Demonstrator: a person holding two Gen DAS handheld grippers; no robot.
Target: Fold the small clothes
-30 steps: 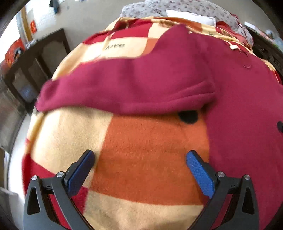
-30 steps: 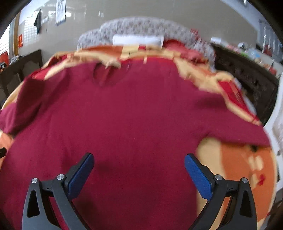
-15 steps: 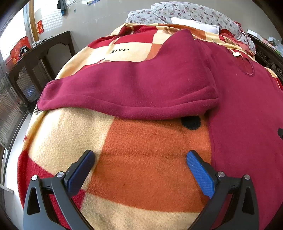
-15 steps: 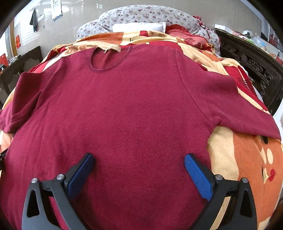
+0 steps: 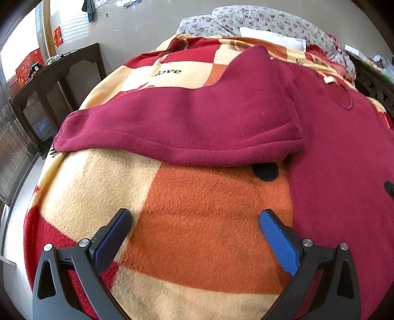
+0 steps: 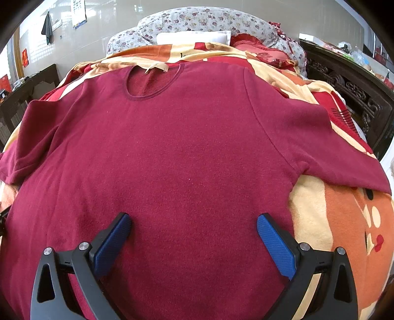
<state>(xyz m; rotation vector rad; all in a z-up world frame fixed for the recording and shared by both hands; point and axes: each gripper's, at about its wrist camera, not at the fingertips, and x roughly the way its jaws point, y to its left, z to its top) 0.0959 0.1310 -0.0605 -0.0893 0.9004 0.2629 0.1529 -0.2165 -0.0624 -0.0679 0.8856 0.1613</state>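
from my feed i see a fleece blanket (image 5: 211, 197) in orange, cream and red squares covering the bed, with the word "love" (image 5: 170, 72) printed on one cream patch and a black dot (image 5: 266, 171) on an orange one. at the head of the bed lie floral pillows (image 6: 206, 22) with a white pillow (image 6: 194, 37) in front of them. a dark wooden cabinet (image 5: 56, 81) stands off to the left against the pale wall, a carved dark wooden piece (image 6: 349, 91) stands to the right, and a dark cloth (image 6: 47, 27) hangs on the wall.
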